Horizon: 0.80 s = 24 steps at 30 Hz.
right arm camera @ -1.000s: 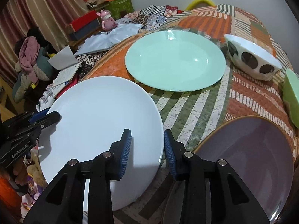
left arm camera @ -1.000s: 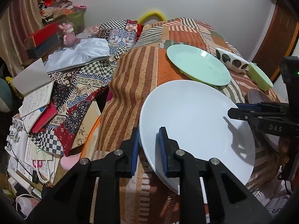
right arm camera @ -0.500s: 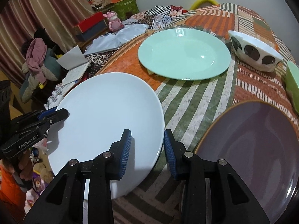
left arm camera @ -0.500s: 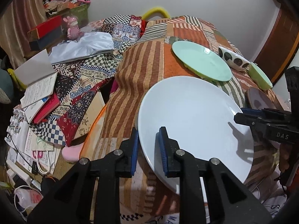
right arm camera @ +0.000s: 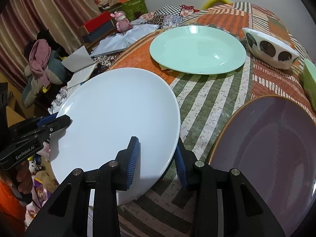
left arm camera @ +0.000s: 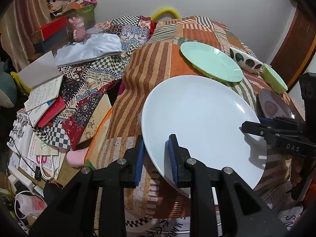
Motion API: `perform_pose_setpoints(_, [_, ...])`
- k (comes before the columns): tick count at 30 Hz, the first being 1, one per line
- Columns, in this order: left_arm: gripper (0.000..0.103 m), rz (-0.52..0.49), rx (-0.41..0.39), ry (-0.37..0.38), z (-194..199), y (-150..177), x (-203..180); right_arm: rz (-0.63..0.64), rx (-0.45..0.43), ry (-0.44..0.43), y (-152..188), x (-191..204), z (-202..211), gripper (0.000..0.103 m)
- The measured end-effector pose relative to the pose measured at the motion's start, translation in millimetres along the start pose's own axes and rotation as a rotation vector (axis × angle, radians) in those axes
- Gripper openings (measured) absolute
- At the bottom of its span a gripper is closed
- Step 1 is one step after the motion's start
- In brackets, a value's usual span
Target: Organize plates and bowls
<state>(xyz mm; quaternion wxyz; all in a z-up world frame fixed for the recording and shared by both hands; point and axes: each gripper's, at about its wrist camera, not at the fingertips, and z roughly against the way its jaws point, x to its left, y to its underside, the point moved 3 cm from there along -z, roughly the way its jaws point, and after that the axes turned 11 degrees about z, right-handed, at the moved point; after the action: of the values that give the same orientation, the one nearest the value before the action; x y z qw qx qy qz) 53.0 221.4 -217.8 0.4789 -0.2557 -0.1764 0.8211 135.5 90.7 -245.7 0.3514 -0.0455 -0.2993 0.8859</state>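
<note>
A large white plate [left arm camera: 197,118] [right arm camera: 118,114] is held between both grippers above the near left corner of the patchwork-covered table [right arm camera: 213,102], partly past its edge. My left gripper [left arm camera: 156,148] is shut on the plate's left rim and shows in the right wrist view as black jaws [right arm camera: 57,120]. My right gripper [right arm camera: 156,150] is shut on the opposite rim, also seen from the left wrist [left arm camera: 254,126]. Farther back lie a mint green plate [left arm camera: 211,61] [right arm camera: 197,49], a white bowl with dark spots [right arm camera: 270,49] and a green bowl [left arm camera: 274,78]. A purple plate [right arm camera: 266,148] rests at the near right.
Left of the table is a cluttered heap: patterned cloths [left arm camera: 83,90], open books [left arm camera: 41,92], a pink figurine [left arm camera: 78,28], boxes and cables on the floor [left arm camera: 29,169]. A stuffed toy [right arm camera: 39,65] sits by the curtain. A wooden door [left arm camera: 292,45] stands at far right.
Both grippers keep their hold on the white plate. The far dishes look slightly farther away than before, and the plate sits a little more to the left over the table's edge.
</note>
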Motion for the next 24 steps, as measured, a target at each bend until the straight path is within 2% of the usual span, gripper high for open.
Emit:
perform_pose_setpoints(4, [0.022, -0.011, -0.015, 0.001, 5, -3, -5, 0.019, -0.033, 0.040, -1, 2, 7, 0.033])
perform_pose_setpoints(8, [0.023, -0.002, -0.031, 0.013, 10, -8, -8, 0.015, -0.065, 0.035, -3, -1, 15, 0.033])
perform_pose_setpoints(12, [0.023, -0.022, -0.066, 0.010, 18, -12, -18, 0.011, -0.095, 0.051, -4, -3, 24, 0.033])
perform_pose_setpoints(24, [0.022, -0.068, -0.107, 0.057, 33, -17, -50, -0.042, -0.157, 0.081, 1, -21, 53, 0.033])
